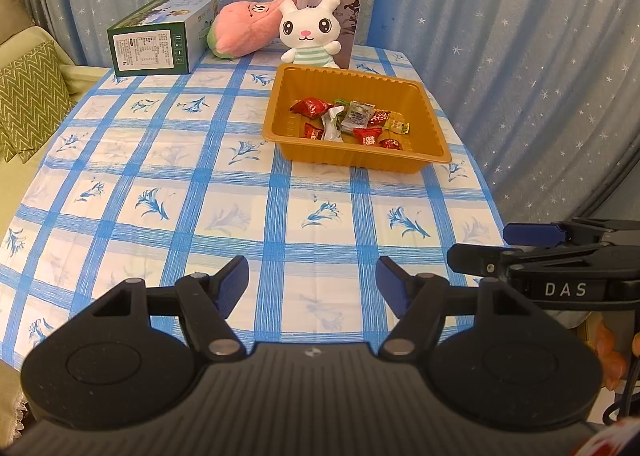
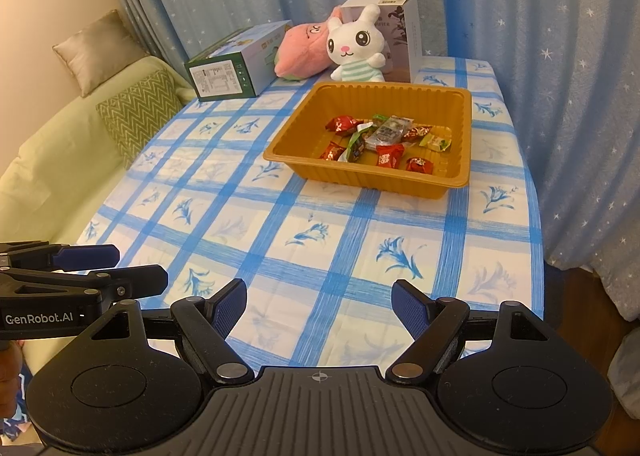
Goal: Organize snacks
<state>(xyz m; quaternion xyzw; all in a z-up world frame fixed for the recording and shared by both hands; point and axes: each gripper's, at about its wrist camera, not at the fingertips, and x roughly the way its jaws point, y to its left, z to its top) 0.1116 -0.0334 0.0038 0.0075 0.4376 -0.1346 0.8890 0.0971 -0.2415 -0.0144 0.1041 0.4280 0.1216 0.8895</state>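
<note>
Left wrist view shows the left claw (image 1: 312, 284) wide apart, empty – right wrist view shows the right claw (image 2: 319, 306) likewise, and alone a beige cushion (image 2: 94, 49) beyond the bench (image 2: 224, 232).

A domestic living room. A table covered by a white cloth with blue checks and blue flower prints (image 1: 168, 191) stands beside a pale green upholstered sofa (image 2: 52, 159) carrying a green zigzag-patterned cushion (image 2: 138, 111) and a plain beige cushion (image 2: 94, 49). Light blue curtains scattered with small white stars (image 2: 540, 15) hang behind the table, and a white plush rabbit in a striped shirt (image 1: 310, 33) and a pink plush toy (image 1: 244, 29) sit at its far edge.
</note>
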